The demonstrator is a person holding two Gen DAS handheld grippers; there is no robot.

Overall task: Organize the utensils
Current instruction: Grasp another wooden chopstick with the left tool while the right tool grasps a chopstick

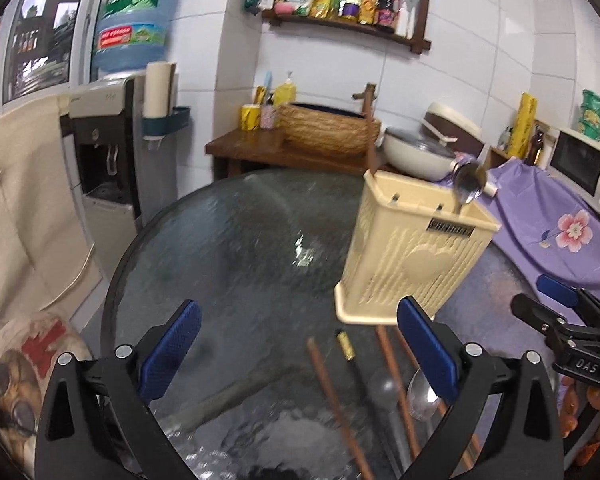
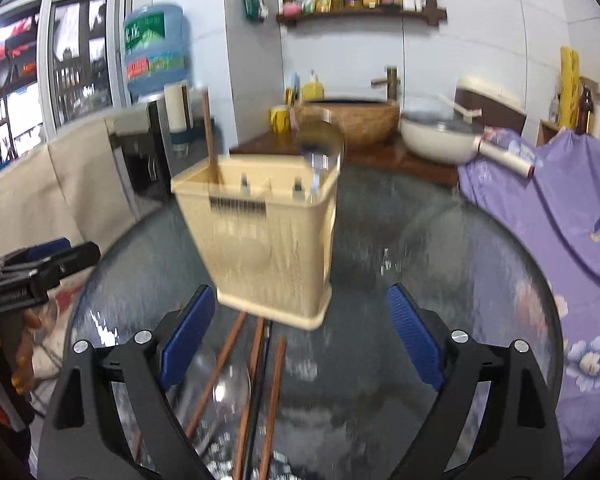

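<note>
A cream slotted utensil holder (image 1: 412, 256) (image 2: 268, 240) stands on the round glass table (image 1: 240, 240) (image 2: 440, 248). A metal spoon (image 1: 468, 184) (image 2: 320, 148) stands in it, bowl up, and in the right wrist view a brown chopstick (image 2: 210, 136) also rises from it. In front of the holder lie several brown chopsticks (image 1: 332, 400) (image 2: 220, 372), a black chopstick with a gold end (image 1: 346, 346) and a spoon (image 1: 422, 396) (image 2: 228, 392). My left gripper (image 1: 300, 312) is open above the table, left of these utensils. My right gripper (image 2: 300, 296) is open over them, nothing between its pads.
A water dispenser (image 1: 104, 152) and a cloth-covered seat stand to the left. Behind the table is a wooden stand with a woven basin (image 1: 328, 128) and a white pot (image 1: 416, 152). A purple flowered cloth (image 1: 548, 224) and a microwave (image 1: 580, 168) are on the right.
</note>
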